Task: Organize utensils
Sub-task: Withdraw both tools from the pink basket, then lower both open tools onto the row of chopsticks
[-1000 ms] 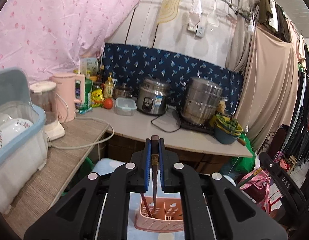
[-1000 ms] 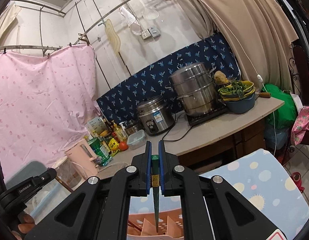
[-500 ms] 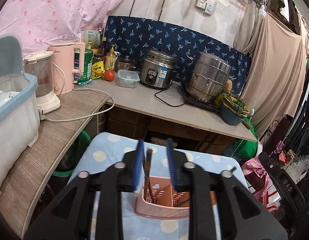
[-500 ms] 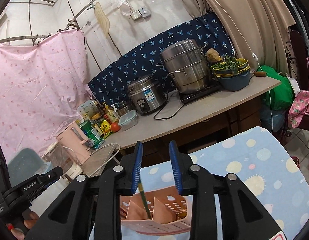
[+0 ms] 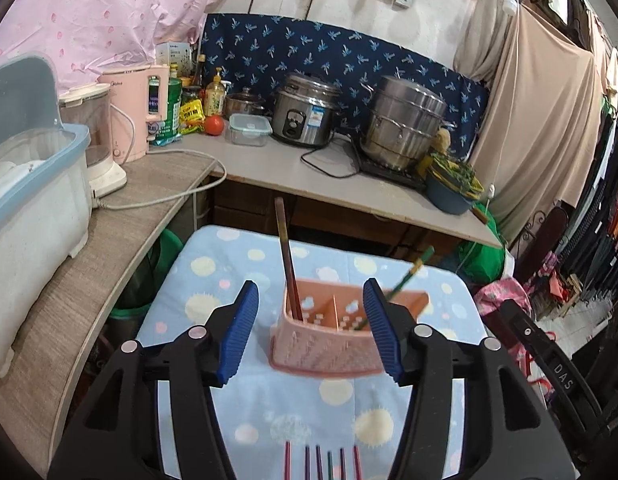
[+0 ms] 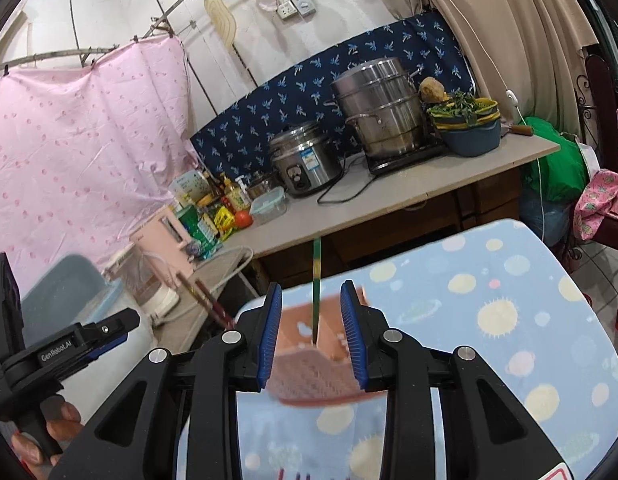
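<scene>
A pink utensil basket (image 5: 341,344) stands on the blue dotted cloth (image 5: 213,280). My left gripper (image 5: 309,292) is open just before it, its jaws still opening, with nothing pressed between the pads. A brown chopstick (image 5: 285,252) stands free in the basket's left compartment. A green chopstick (image 5: 411,274) leans out to the right. My right gripper (image 6: 311,294) is open over the basket (image 6: 321,376). The green chopstick (image 6: 317,276) stands between its pads, touching neither. Several more chopsticks (image 5: 321,460) lie in a row on the cloth below the left gripper.
A counter (image 5: 293,168) behind the cloth carries a rice cooker (image 5: 303,116), a steel steamer pot (image 5: 405,124), a pink kettle (image 5: 135,112) and bottles. A dish bin (image 5: 33,184) sits at the left. In the right wrist view, a hand (image 6: 49,428) holds the left gripper's body.
Both grippers went from shut on a chopstick to open; the brown and green chopsticks now stand loose in the basket. Both views sank and tilted down toward the cloth.
</scene>
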Action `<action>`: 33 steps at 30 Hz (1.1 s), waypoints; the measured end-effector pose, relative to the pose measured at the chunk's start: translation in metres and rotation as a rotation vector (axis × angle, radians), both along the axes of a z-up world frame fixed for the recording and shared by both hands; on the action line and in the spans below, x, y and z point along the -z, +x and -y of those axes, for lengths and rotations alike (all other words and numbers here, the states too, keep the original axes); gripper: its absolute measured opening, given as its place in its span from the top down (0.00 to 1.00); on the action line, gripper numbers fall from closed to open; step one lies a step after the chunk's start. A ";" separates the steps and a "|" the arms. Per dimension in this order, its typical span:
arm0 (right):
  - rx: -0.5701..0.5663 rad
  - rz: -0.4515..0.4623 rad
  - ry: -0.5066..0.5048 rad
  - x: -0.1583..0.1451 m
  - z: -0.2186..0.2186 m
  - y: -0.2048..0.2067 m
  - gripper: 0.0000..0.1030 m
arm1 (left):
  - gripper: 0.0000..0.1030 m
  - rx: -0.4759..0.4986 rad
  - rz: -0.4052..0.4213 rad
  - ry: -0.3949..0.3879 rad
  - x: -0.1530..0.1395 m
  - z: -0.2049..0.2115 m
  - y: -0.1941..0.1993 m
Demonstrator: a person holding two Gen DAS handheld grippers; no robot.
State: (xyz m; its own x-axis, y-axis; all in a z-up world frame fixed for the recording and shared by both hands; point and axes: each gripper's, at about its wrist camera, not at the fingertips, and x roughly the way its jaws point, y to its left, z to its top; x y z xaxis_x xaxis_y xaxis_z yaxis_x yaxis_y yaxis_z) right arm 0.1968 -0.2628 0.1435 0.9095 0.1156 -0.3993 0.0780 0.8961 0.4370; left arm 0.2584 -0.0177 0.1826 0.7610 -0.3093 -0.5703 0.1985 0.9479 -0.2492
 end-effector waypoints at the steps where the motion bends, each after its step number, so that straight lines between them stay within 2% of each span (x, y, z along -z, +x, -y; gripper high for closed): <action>1: -0.005 -0.015 -0.005 0.005 -0.003 -0.006 0.71 | 0.49 0.005 -0.010 0.000 0.004 -0.002 -0.006; 9: -0.042 -0.142 -0.064 0.056 -0.026 -0.067 0.71 | 0.49 0.047 -0.093 0.048 0.054 -0.011 -0.060; 14: -0.087 -0.237 -0.038 0.094 -0.037 -0.101 0.71 | 0.49 0.060 -0.191 0.049 0.096 -0.019 -0.087; 22: -0.134 -0.352 -0.074 0.142 -0.062 -0.149 0.71 | 0.49 0.088 -0.277 0.130 0.148 -0.021 -0.134; 27: -0.158 -0.405 -0.096 0.163 -0.075 -0.170 0.71 | 0.49 0.111 -0.312 0.153 0.174 -0.022 -0.161; 33: -0.175 -0.425 -0.150 0.174 -0.090 -0.188 0.71 | 0.49 0.110 -0.340 0.164 0.196 -0.026 -0.184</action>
State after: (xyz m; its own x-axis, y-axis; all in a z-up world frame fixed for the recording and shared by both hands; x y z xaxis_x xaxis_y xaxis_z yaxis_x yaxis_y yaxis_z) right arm 0.0089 -0.1725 -0.0310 0.6342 0.1651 -0.7553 0.0638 0.9624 0.2640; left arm 0.0748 0.0079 -0.0130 0.4872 -0.2624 -0.8329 0.2333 0.9582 -0.1654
